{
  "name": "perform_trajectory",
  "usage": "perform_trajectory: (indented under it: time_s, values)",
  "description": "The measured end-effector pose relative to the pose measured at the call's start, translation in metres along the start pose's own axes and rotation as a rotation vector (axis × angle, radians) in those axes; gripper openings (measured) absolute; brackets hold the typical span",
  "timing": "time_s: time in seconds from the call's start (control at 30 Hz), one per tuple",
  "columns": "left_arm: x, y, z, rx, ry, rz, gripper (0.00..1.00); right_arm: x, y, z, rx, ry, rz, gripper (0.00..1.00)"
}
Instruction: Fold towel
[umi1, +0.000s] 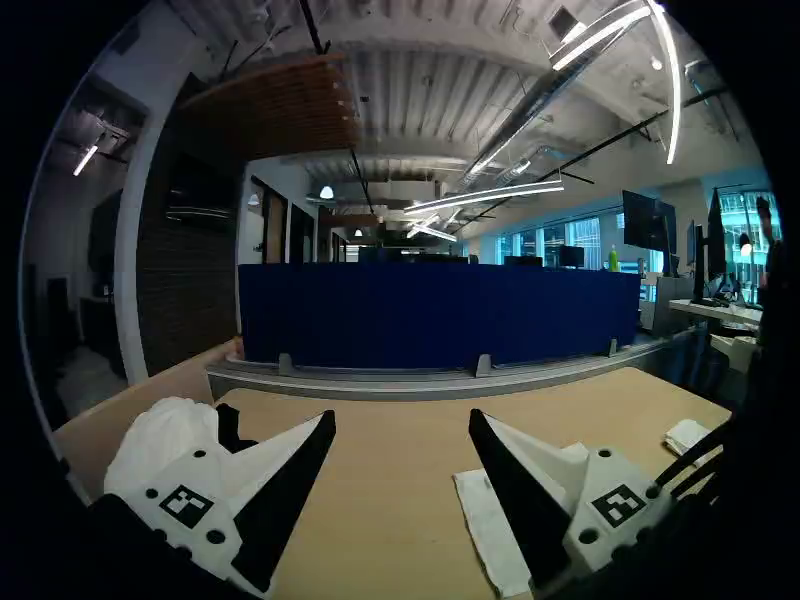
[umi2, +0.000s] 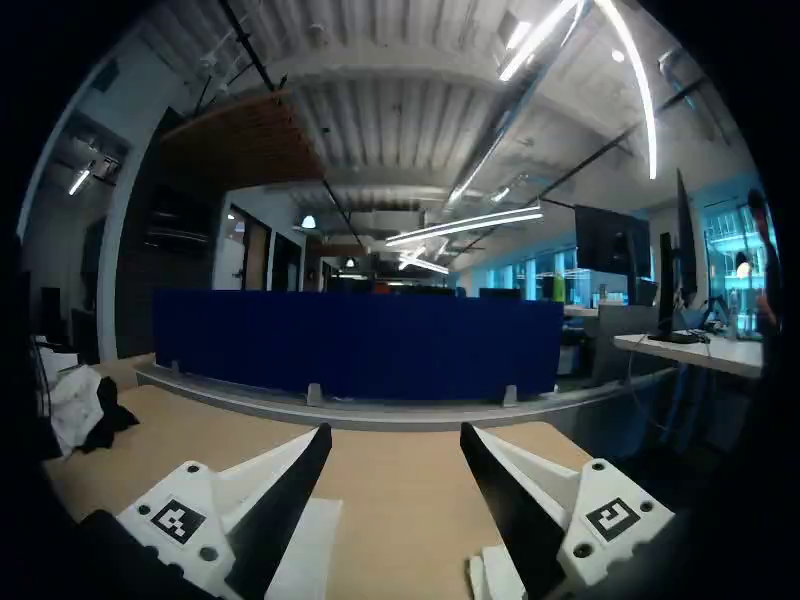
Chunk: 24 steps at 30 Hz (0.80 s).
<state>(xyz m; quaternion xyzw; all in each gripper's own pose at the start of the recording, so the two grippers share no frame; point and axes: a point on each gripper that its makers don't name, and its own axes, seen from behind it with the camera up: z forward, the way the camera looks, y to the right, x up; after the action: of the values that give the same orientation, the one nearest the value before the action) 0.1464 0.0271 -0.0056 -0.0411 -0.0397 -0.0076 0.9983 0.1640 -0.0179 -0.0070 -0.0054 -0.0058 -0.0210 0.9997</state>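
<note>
- White towel (umi1: 485, 530) lies flat on the bench (umi1: 400, 500) under my left gripper (umi1: 401, 414) — jaws apart, empty, as on my right gripper (umi2: 395, 428).
- Closing short of its edge would scrape bench — no fold.

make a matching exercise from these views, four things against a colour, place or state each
Things:
1. partition
2. tabletop
3. towel
4. left hand-held gripper

Descriptions:
a. open, holding nothing
b. dark blue
c. light wood
d. white, lying flat on the table beside one finger

Pairs: 1-b, 2-c, 3-d, 4-a
</note>
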Motion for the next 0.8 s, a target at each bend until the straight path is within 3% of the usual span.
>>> perform_trajectory:
  time_s: [0.17, 0.27, 0.47, 0.67, 0.8]
  values:
    - [0.008, 0.013, 0.005, -0.05, -0.054, 0.022, 0.99, 0.013, -0.003, 0.003, 0.019, -0.032, -0.03, 0.99]
    - [0.01, 0.024, 0.006, -0.096, -0.089, 0.039, 0.99, 0.01, -0.013, 0.004, 0.064, -0.083, -0.067, 0.99]
    - [0.0, 0.049, 0.002, -0.205, -0.192, 0.091, 0.99, -0.006, -0.046, -0.002, 0.222, -0.213, -0.13, 0.99]
    - [-0.022, 0.076, -0.011, -0.329, -0.326, 0.114, 0.99, -0.033, -0.076, -0.014, 0.385, -0.374, -0.131, 0.99]
    - [-0.037, 0.084, -0.015, -0.367, -0.374, 0.119, 0.99, -0.044, -0.084, -0.016, 0.43, -0.418, -0.134, 0.99]
